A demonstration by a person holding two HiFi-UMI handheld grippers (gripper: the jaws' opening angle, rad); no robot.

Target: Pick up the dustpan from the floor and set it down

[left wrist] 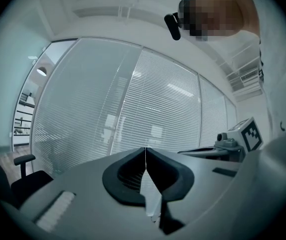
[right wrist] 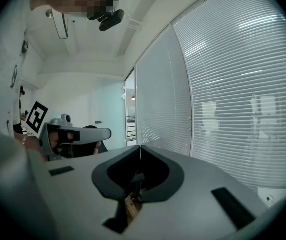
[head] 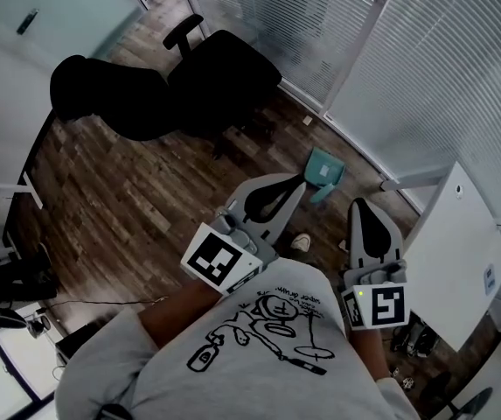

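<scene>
Both the left gripper [left wrist: 145, 154] and right gripper [right wrist: 140, 149] are closed and empty; pickup not begun, I must lower and open one at the apparent teal dustpan [head: 324, 171].

You wear a light grey T-shirt [head: 233, 357] printed with a black line drawing and small lettering. Your left gripper [head: 299, 182] and right gripper [head: 361, 205] are pale grey plastic shells with black-lined hollows. Each carries a white cube with black square markers [head: 221, 261].

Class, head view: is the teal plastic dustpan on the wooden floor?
Yes: the teal plastic dustpan rests on the wooden floor.
</scene>
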